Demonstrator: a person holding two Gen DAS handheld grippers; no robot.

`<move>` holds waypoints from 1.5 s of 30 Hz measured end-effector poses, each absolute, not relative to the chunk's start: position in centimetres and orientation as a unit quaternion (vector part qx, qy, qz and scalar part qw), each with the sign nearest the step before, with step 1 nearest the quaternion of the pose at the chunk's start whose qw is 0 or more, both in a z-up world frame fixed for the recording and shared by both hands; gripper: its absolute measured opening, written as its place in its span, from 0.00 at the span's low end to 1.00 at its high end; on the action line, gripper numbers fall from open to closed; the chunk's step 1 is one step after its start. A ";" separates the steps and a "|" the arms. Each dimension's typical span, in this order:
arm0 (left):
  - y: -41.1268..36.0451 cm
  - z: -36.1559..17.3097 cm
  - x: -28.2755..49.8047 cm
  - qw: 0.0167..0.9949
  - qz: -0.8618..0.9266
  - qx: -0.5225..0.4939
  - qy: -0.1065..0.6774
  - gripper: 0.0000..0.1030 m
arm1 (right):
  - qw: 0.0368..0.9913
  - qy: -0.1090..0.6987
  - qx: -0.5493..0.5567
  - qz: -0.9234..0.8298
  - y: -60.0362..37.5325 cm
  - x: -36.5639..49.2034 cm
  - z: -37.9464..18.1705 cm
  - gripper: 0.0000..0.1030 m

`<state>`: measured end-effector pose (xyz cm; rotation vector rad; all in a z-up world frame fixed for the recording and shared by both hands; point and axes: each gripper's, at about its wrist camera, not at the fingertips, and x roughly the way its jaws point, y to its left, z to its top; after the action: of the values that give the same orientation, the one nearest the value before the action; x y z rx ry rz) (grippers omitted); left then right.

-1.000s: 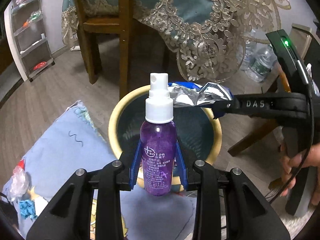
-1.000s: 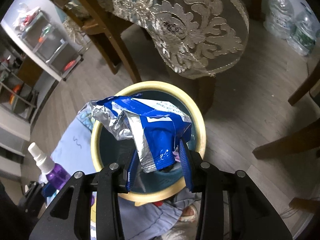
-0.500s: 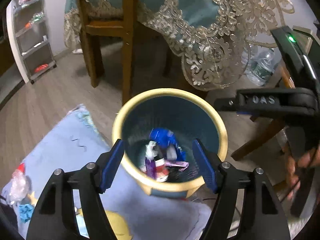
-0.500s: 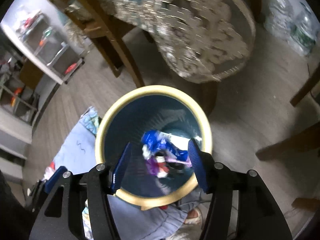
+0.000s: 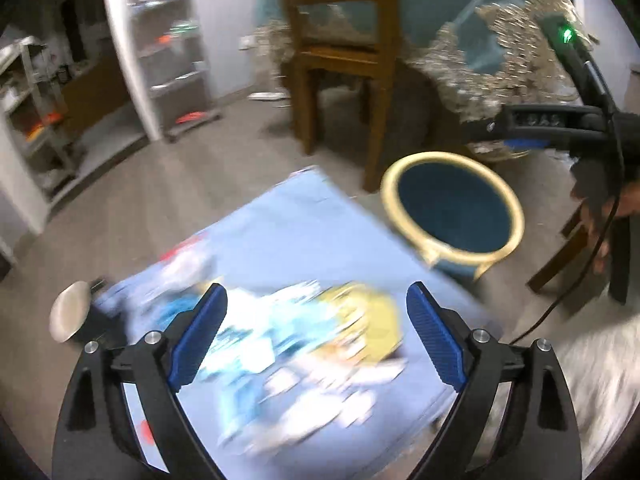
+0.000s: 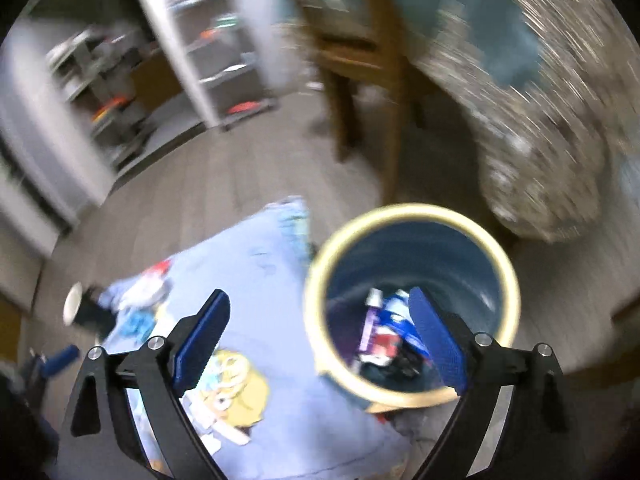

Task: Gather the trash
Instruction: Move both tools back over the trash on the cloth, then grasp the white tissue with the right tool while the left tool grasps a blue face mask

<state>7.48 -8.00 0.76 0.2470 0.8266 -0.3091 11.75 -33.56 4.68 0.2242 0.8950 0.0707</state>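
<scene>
Below my right gripper (image 6: pixel 318 342) the bin (image 6: pixel 412 216) stands on the floor, its yellow rim just under the right-hand finger, and I see the trash (image 6: pixel 386 332) lying at its bottom: a purple bottle and a blue wrapper among other bits, blurred. The jaws have just been opening and now stand wide with nothing between them. My left gripper (image 5: pixel 316 338) has likewise been opening and is spread wide and empty; it hangs over the blue cloth (image 5: pixel 304 240) on the floor, with the bin (image 5: pixel 452 160) well off to its upper right, beside the chair (image 5: pixel 340 60). On the cloth, between and beyond the left fingers, I make out pale, teal and yellow patches, too smeared to tell litter from print. At the cloth's left edge lies a dark object with a round pale end (image 5: pixel 70 316).
</scene>
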 end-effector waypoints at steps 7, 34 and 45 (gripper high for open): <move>3.4 -0.7 3.4 0.912 -0.038 0.024 0.408 0.88 | 0.889 0.423 0.141 0.103 -26.0 8.8 4.3 0.90; 11.4 -7.6 4.1 0.891 0.022 -0.004 0.454 0.87 | 0.745 0.565 -0.182 0.305 -6.0 4.0 -10.8 0.39; 7.9 -8.3 5.8 0.889 -0.018 0.015 0.458 0.87 | 0.819 0.527 -0.012 0.226 -13.2 7.8 -4.8 0.31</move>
<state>5.82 7.88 -8.31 0.0305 0.9510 -0.0384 7.78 -13.24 -4.77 -0.0251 1.1228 0.4819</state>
